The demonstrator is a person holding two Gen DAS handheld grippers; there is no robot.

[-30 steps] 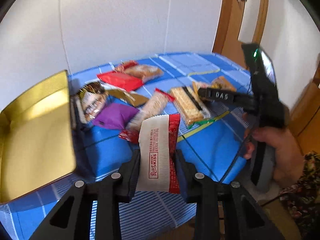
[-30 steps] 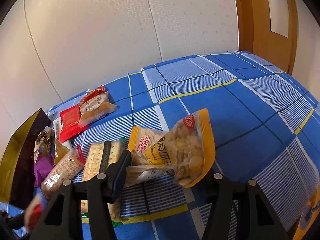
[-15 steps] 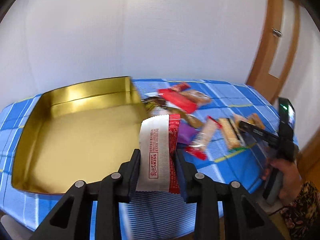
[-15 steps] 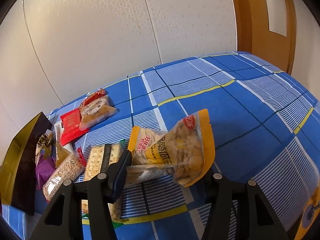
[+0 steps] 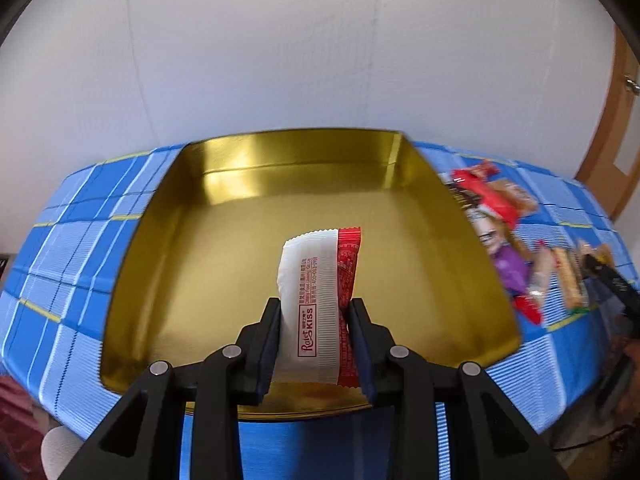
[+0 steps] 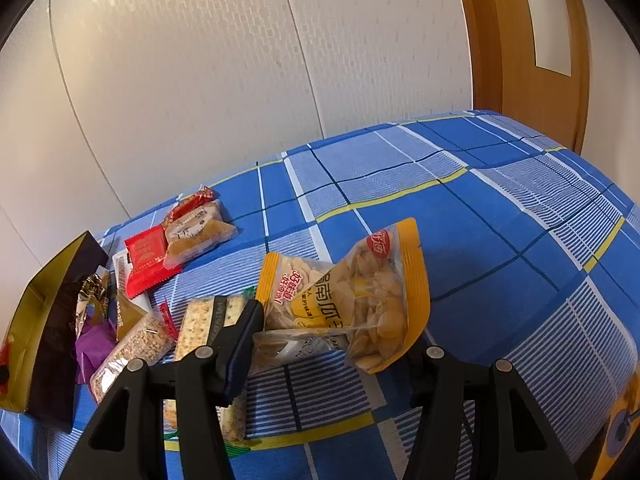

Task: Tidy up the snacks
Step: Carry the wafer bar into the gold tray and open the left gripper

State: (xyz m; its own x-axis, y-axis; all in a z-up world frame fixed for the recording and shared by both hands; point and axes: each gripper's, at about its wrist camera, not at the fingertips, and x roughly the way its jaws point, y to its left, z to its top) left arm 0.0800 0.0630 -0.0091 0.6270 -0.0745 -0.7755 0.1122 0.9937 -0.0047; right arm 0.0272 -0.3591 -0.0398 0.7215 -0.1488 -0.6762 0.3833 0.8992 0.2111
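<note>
My left gripper (image 5: 316, 312) is shut on a white and red snack packet (image 5: 320, 300) that stands upright over the near part of a gold tin (image 5: 280, 160), whose floor lies bare. My right gripper (image 6: 332, 328) is shut on an orange bag of pumpkin seeds (image 6: 352, 300), lifted and tilted above the blue checked cloth (image 6: 480, 200). Loose snacks lie to the tin's right: a red packet (image 6: 146, 258), a clear cake pack (image 6: 196, 236), a cracker pack (image 6: 208, 320), a grain bar (image 6: 136, 344) and a purple wrapper (image 6: 94, 344).
In the right wrist view the tin (image 6: 32, 312) shows edge-on at the far left. A white wall runs behind the table and a wooden door (image 6: 520, 40) stands at the right. The right-hand gripper's body (image 5: 612, 288) appears at the left wrist view's right edge.
The left gripper has swung left with its packet, from over the loose snacks to over the gold tin. The right gripper and its seed bag have stayed put.
</note>
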